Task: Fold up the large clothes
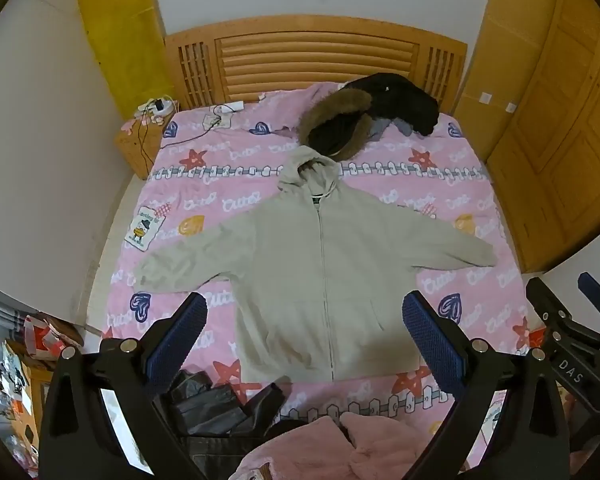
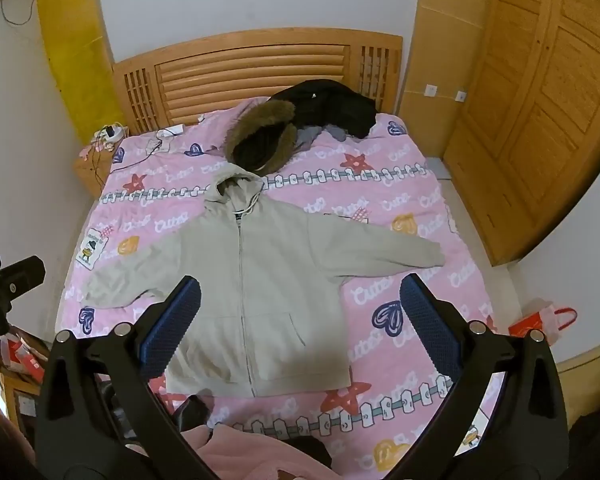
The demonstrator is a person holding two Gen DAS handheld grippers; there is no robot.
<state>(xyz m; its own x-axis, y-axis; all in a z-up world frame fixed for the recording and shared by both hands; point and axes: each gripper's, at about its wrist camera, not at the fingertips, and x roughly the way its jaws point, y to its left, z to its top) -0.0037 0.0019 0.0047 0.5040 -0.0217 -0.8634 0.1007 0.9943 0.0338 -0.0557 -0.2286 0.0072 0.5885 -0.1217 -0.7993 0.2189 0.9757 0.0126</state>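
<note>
Beige and zipped shut, the hoodie (image 1: 320, 268) lies flat on the pink bed (image 1: 452, 292), sleeves spread, hood toward the headboard (image 1: 316, 60). Folding looks not yet begun: the left gripper (image 1: 304, 336) and right gripper (image 2: 296, 320) hover above its hem, fingers wide and empty. Next, probably, each takes a sleeve and folds it inward. A fur-hooded black coat (image 1: 364, 116) lies just beyond the hood; dark and pink clothes (image 1: 236, 404) crowd the near edge.

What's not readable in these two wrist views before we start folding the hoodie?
- Dark clothes at the near bed edge: left wrist view, left gripper body covers them.
- Pink garment: both views, cut off by the bottom edge.
- Hoodie neck label: too small to read.
- Black coat: bunched, so its shape is unclear.
</note>
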